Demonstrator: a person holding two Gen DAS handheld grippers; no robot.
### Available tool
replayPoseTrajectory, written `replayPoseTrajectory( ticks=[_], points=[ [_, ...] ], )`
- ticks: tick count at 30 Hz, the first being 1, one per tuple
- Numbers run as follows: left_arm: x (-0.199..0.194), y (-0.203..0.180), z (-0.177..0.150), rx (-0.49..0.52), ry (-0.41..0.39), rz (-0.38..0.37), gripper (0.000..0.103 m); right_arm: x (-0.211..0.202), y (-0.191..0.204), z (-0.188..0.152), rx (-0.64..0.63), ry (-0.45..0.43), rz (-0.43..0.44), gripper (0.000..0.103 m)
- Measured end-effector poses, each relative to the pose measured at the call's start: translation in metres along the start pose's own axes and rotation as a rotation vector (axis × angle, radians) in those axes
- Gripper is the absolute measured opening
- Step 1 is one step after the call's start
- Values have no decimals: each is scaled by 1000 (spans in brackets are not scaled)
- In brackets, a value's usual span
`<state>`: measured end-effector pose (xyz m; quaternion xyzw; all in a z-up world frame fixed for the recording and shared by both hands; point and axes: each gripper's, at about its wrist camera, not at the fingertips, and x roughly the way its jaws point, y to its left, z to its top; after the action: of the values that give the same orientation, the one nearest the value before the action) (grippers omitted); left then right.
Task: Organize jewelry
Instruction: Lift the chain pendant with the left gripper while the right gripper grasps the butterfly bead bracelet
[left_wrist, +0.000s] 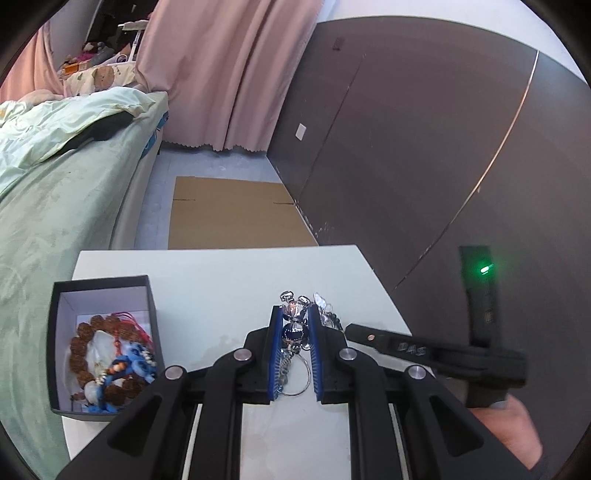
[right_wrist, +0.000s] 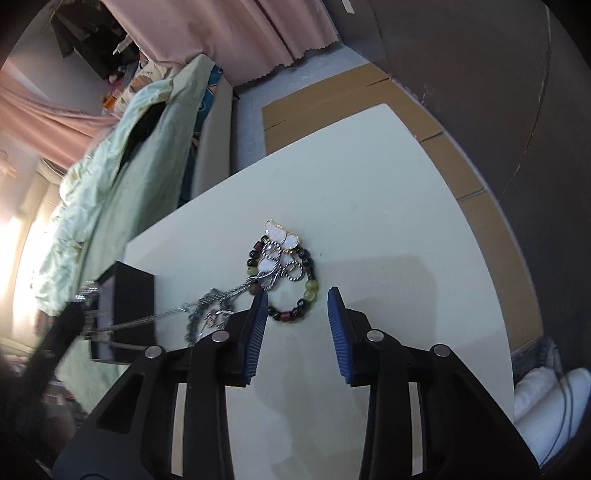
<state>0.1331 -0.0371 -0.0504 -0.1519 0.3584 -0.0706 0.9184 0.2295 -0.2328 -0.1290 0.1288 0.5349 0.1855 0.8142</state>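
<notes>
While the left gripper jaws pinch a silver charm, the right gripper jaws gape, holding nothing, above a bead bracelet.

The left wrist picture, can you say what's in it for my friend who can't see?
The left claw is shut on a shiny silver-and-blue keychain charm above a pale green table. To the left stands an open black box holding brown bead bracelets. The right claw reaches in from the right.
</notes>
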Motion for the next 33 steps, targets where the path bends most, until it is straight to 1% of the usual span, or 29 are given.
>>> replayPoseTrajectory(
  ticks=[3, 6, 8, 10, 12, 13, 14, 18, 25, 29, 33],
  points=[
    [-14, 4, 4, -16, -29, -14, 12, 11, 8, 0, -30, 0, -67, 30],
    [-30, 7, 10, -27, -62, -26, 12, 24, 15, -1, -51, 27, -94, 28],
    [-39, 8, 12, -33, -80, -34, 12, 28, 22, -4, -88, 24, -132, 28],
    [-48, 10, 14, -40, -98, -41, 12, 31, 31, -8, -148, 27, -188, 28],
    [-57, 12, 16, -48, -115, -46, 12, 32, 34, -12, -175, 27, -215, 21],
    [-61, 13, 17, -51, -123, -47, 12, 32, 33, -14, -184, 25, -249, 9],
    [-65, 13, 17, -53, -130, -47, 12, 32, 31, -15, -178, 25, -252, 9],
    [-82, 15, 19, -64, -157, -51, 12, 25, 22, -17, -139, 32, -212, 9],
    [-118, 11, 22, -68, -226, -60, 12, -11, 9, -13, -71, -16, -91, 9],
    [-140, 6, 28, -64, -269, -64, 12, -23, 10, -11, -58, -36, -64, 9],
    [-164, -2, 39, -49, -312, -60, 12, -35, 16, -8, -56, -60, -3, 9]
  ],
)
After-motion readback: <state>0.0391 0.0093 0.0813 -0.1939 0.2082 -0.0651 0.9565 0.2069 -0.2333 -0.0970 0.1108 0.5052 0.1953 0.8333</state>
